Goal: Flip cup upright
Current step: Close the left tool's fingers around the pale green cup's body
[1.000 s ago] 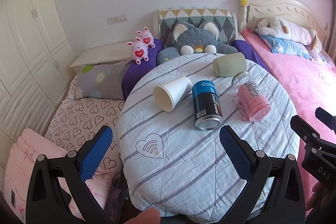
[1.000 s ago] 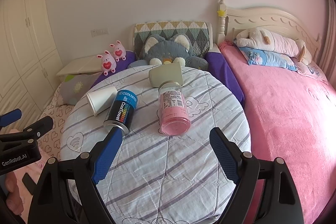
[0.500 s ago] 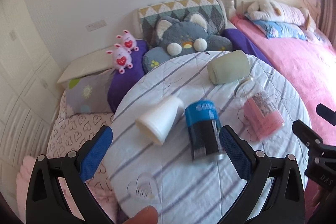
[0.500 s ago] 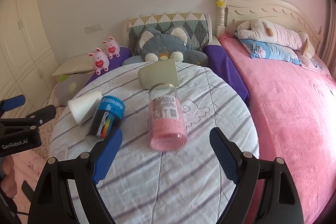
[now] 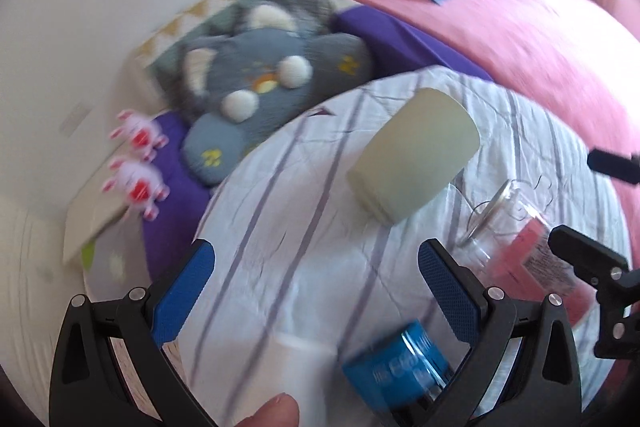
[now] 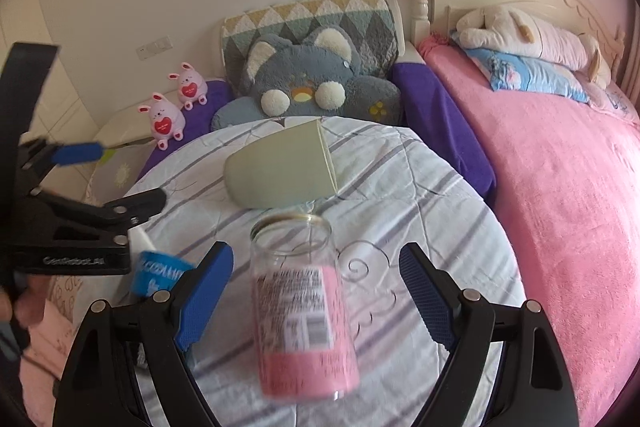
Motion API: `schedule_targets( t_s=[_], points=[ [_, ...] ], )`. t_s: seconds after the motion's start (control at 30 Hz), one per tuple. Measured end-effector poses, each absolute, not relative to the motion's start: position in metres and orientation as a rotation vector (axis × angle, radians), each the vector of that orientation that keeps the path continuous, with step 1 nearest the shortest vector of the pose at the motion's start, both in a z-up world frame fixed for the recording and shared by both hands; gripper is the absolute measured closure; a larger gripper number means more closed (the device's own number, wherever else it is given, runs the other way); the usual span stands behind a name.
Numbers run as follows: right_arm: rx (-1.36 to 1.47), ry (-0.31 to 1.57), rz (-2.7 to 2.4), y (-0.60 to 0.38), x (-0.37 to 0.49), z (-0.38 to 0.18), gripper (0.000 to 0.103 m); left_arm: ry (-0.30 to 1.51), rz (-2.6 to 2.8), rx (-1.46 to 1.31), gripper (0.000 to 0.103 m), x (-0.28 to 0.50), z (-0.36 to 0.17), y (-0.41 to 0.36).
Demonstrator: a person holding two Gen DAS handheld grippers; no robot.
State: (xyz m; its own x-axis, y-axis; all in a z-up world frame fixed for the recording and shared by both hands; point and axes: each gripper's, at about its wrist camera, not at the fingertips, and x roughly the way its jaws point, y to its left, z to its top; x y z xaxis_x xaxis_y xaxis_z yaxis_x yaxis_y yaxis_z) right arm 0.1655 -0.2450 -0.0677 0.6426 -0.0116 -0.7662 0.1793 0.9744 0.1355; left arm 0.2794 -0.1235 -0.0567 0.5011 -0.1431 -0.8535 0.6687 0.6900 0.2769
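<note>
A pale green cup (image 5: 416, 155) lies on its side at the far part of the round striped table (image 5: 304, 259); it also shows in the right wrist view (image 6: 280, 167), mouth to the right. A white paper cup (image 5: 304, 355) lies on its side under my left gripper (image 5: 316, 291), which is open and empty above the table. A clear glass with a pink label (image 6: 304, 315) lies on its side between the fingers of my open, empty right gripper (image 6: 316, 291). The left gripper shows at the left of the right wrist view (image 6: 80, 195).
A blue can (image 5: 400, 367) lies beside the paper cup. A grey cat plush (image 6: 312, 87) and two pink bunny toys (image 6: 172, 107) sit behind the table. A pink bed (image 6: 560, 167) runs along the right.
Both grippers have moved forward over the table. The left one has swung right and tilted; the paper cup and can now sit low in its view. The pink glass now lies between the right fingers.
</note>
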Motion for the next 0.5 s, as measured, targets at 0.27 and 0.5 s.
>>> schedule_targets(
  t_s=[0.27,0.5],
  points=[
    [0.239,0.924,-0.115,-0.261,0.191,-0.078,0.017,0.988,-0.863,0.851,0.000,0.305,-0.086,-0.179],
    [0.268,0.928,-0.120,-0.277,0.203,-0.077,0.017,0.986,-1.031,0.970,0.000,0.318,-0.097,-0.211]
  ],
)
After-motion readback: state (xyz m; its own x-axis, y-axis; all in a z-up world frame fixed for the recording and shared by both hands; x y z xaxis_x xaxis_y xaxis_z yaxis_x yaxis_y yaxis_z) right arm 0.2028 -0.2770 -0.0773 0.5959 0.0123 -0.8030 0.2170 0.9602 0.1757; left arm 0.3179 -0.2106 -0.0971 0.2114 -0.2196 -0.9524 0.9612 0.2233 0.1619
